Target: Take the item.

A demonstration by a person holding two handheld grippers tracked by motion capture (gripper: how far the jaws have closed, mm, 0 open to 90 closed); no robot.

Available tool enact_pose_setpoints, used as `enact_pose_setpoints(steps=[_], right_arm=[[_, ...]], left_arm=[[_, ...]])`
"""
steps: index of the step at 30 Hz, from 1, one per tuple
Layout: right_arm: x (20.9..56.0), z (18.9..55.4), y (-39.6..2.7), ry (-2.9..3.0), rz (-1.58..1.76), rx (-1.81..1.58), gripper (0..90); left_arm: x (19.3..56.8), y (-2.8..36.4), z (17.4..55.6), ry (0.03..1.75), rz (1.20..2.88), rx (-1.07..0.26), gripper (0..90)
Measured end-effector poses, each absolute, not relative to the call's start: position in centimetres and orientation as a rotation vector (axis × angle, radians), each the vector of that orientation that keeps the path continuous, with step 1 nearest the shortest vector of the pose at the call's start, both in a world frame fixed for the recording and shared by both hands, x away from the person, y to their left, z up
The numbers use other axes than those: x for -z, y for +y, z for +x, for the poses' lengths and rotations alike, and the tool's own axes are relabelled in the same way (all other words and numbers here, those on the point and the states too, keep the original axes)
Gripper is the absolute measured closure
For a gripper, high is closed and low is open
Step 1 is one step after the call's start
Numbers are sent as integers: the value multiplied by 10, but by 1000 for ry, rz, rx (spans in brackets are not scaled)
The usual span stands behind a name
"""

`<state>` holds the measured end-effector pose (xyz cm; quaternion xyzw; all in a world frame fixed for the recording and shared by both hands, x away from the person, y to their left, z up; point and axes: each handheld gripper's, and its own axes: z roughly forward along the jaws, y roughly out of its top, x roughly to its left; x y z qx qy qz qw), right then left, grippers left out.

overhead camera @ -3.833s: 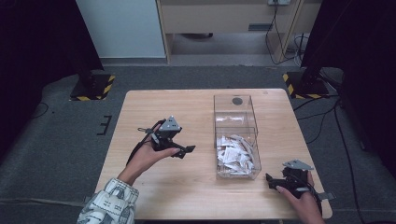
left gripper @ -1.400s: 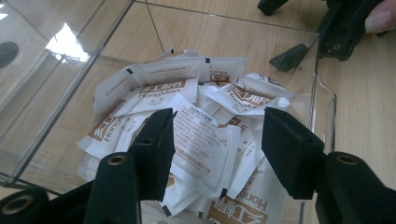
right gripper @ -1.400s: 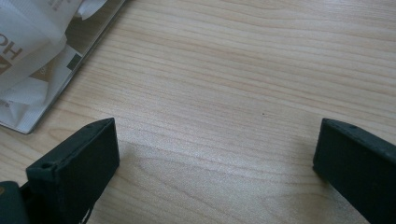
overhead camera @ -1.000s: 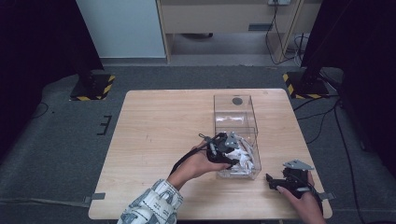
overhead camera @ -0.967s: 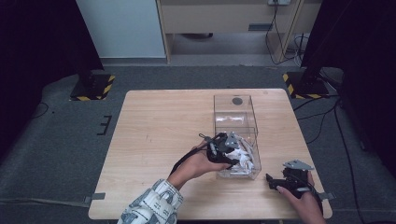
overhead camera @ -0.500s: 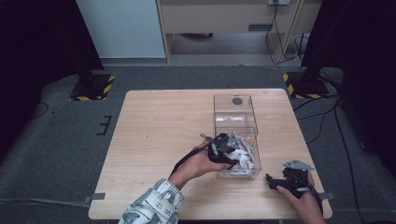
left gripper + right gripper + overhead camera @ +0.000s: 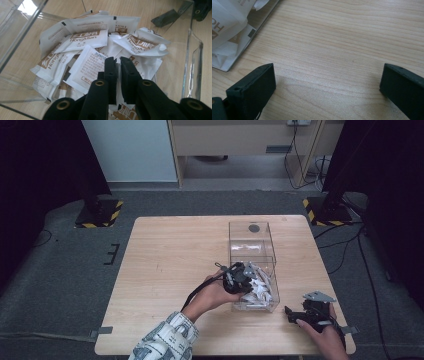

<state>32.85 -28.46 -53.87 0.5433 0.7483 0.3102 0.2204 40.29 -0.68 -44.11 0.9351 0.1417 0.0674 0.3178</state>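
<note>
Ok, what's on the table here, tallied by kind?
Clear box: 1
Pile of white sachets inside it: 1 (packets overlap too much to count singly)
Tongs: 2 (left tongs in the box, jaws just closed nearly shut, whether they pinch a sachet is unclear; right tongs open)
Total: 4

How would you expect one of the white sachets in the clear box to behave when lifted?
The sachet at the left gripper probably lifts lightly: it looks flat and thin. Creased neighbours suggest it flops. The pile is loose, so others may shift.
</note>
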Motion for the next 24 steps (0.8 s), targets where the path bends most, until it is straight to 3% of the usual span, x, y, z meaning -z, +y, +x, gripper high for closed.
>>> enact_pose_setpoints(steps=[4, 24], right_arm=[[539, 328, -285, 2070, 1502, -858, 7], [539, 328, -285, 2070, 1502, -858, 7]], left_arm=[[436, -3, 405, 392, 2432, -170, 890], [417, 21, 414, 428, 2296, -143, 897]])
